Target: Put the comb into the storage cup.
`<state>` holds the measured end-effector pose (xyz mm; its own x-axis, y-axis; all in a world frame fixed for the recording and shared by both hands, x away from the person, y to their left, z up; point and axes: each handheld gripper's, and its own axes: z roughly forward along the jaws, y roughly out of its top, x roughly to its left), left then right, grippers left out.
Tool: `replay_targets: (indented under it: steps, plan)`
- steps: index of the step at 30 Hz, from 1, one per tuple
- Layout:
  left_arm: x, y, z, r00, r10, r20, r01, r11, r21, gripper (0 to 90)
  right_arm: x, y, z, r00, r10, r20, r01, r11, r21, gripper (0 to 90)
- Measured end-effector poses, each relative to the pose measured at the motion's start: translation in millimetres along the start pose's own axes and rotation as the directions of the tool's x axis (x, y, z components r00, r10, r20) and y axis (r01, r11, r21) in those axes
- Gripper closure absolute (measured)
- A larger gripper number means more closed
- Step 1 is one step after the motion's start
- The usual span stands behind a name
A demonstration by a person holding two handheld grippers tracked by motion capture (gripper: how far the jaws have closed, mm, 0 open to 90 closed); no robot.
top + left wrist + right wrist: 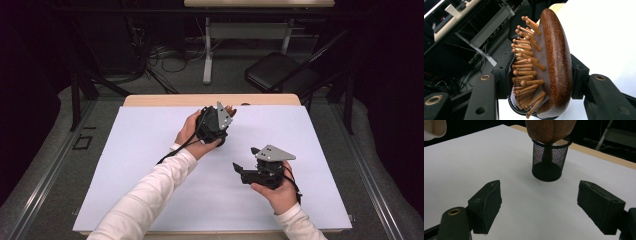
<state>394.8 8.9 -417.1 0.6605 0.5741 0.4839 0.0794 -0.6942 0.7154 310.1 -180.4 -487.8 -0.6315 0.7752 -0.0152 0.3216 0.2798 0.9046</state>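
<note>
Left gripper [220, 131] is clamping a wooden brush [554, 67] by its head, one jaw against the smooth back, the other on the bristle side. The left gripper view is showing the wooden pins and mesh pad close up, with a black rim just under the brush's lower end. The right gripper view is giving what that one cannot: the brush is standing in a black mesh cup [550, 162], handle down inside it, head sticking out above the rim. From the high view the cup is mostly hidden under the left hand [192, 132]; a bit of brush is peeking out past the gripper's grey plate.

Right gripper [245, 170] is resting low over the sheet near the front edge, jaws wide apart with nothing between them, pointing toward the cup, well apart from it.

Count: one brush, one cup, two grippers.

Surface: a white sheet [150, 165] is covering a light wood table [160, 100], whose far edge is showing bare. Room is dark; a folding chair [280, 70], a second table's legs and loose cables are sitting on the grey floor beyond.
</note>
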Motion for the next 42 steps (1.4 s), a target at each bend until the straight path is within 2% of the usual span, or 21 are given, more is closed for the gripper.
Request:
replay_targets:
  steps: [3, 6, 12, 23, 26, 36, 42]
  plan:
    - [-4.8, -0.9, 1.4, 0.9992, 0.037, -0.018, -0.037, 0.9993, 0.009, 48.4, -0.2, 0.1, 0.2, 1.0000, 0.006, -0.001, -0.006, 1.000, -0.001, 19.0]
    - [-4.3, -2.6, 1.8, 0.9995, 0.026, -0.019, -0.026, 0.9997, 0.000, 48.3, -0.3, 0.2, 0.8, 1.0000, 0.008, -0.002, -0.008, 1.000, -0.003, 19.1]
    - [-6.1, -3.2, 2.8, 0.9989, 0.039, -0.026, -0.039, 0.9992, -0.012, 47.6, -0.6, 0.2, 1.3, 1.0000, 0.005, -0.002, -0.005, 1.000, -0.004, 19.1]
    - [-7.2, -4.7, 4.9, 0.9994, 0.035, -0.001, -0.035, 0.9992, -0.019, 44.8, -0.7, 0.6, 1.8, 1.0000, 0.006, -0.004, -0.006, 1.000, -0.005, 19.3]
    - [-9.7, -4.5, 5.0, 0.9983, 0.058, -0.001, -0.058, 0.9981, -0.019, 43.2, -0.7, 0.7, 2.1, 1.0000, 0.004, -0.003, -0.004, 1.000, -0.004, 19.3]
    - [-10.8, -3.3, 3.0, 0.9975, 0.070, -0.011, -0.070, 0.9973, -0.023, 42.6, -0.7, 0.5, 2.6, 1.0000, 0.001, -0.003, -0.001, 1.000, -0.002, 19.3]
    - [-9.4, -2.1, -1.7, 0.9987, 0.051, 0.004, -0.051, 0.9967, -0.063, 39.4, -0.8, 0.4, 3.4, 1.0000, 0.001, -0.004, -0.001, 1.000, -0.002, 19.3]
